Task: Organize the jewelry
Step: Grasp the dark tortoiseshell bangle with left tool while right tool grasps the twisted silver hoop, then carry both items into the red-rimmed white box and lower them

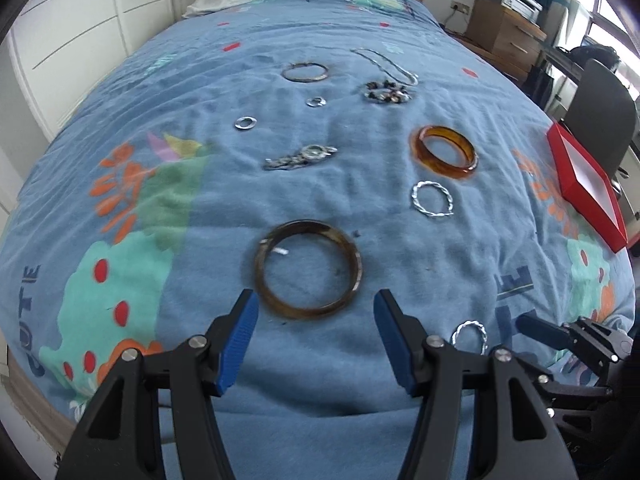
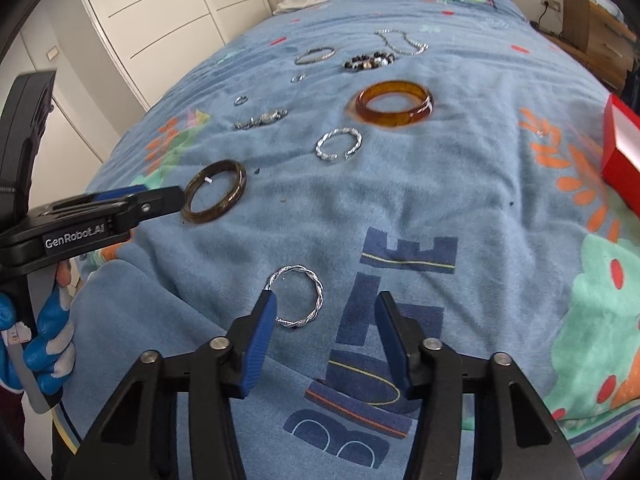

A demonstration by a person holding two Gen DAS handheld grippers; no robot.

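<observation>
Jewelry lies spread on a blue bedspread point(image 1: 360, 360). My left gripper point(image 1: 316, 304) is open, low over a dark brown bangle point(image 1: 356, 264) that lies flat just ahead of and between its blue fingertips point(image 1: 248, 312). In the right wrist view the left gripper point(image 2: 176, 196) reaches that bangle point(image 2: 240, 184) from the left. My right gripper point(image 2: 326, 300) is open around a silver twisted bangle point(image 2: 318, 292). Its left pad overlaps the bangle's left edge; the right pad stands well apart. The left wrist view shows the same silver bangle point(image 1: 470, 336) beside the right gripper point(image 1: 536, 330).
Farther up the bed lie an amber bangle point(image 2: 394, 116), a second silver twisted bangle point(image 2: 320, 148), a watch point(image 1: 304, 156), small rings point(image 1: 246, 123), a thin bangle point(image 1: 288, 74), a beaded bracelet point(image 1: 386, 94) and a chain point(image 1: 392, 64). A red box point(image 1: 568, 196) sits at the right edge.
</observation>
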